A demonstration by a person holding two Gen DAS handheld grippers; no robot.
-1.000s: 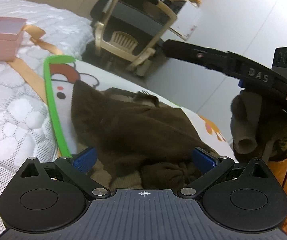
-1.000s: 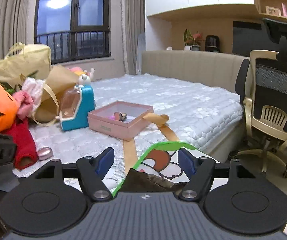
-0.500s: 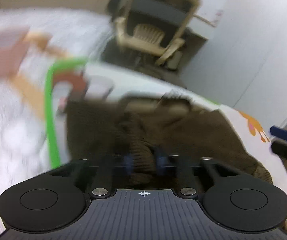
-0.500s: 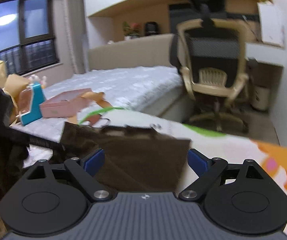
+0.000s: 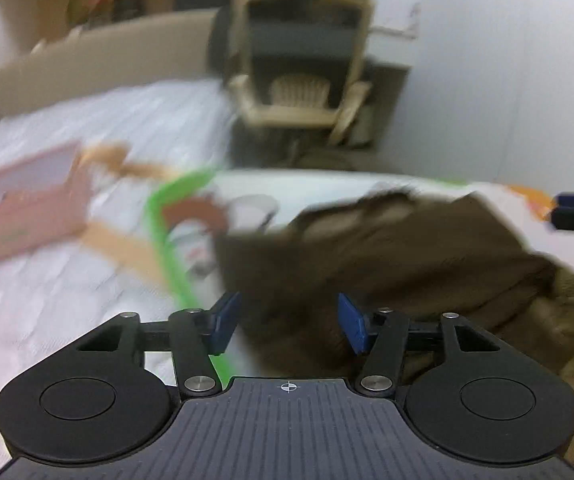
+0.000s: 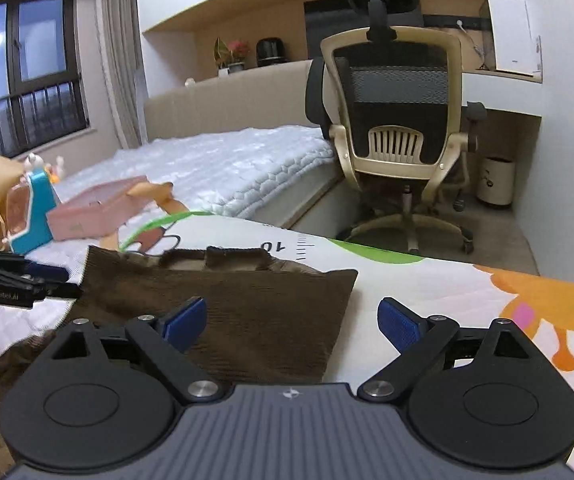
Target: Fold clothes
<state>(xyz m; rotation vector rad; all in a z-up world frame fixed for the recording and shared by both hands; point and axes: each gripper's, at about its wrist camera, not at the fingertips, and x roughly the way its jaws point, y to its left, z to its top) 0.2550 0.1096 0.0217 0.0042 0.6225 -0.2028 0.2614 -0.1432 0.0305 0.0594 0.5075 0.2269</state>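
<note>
Left wrist view (blurred): the left gripper (image 5: 289, 322) has its blue-padded fingers (image 5: 223, 322) spread apart, clamping nothing. The dark brown ribbed knit garment (image 5: 387, 248) lies ahead of the fingers, extending to their right, with its near fabric reaching into the gap between them. It rests on a white cartoon-printed mat with a green border (image 5: 167, 236). A pink rectangular box (image 5: 27, 212) sits well to the left of the fingers on the white quilted bed (image 5: 47, 300).

Right wrist view: the right gripper (image 6: 293, 320) is spread wide, empty. The garment lies flat just ahead of the left finger (image 6: 185, 322); its right edge ends between the fingers. The right finger stands over bare mat.
</note>
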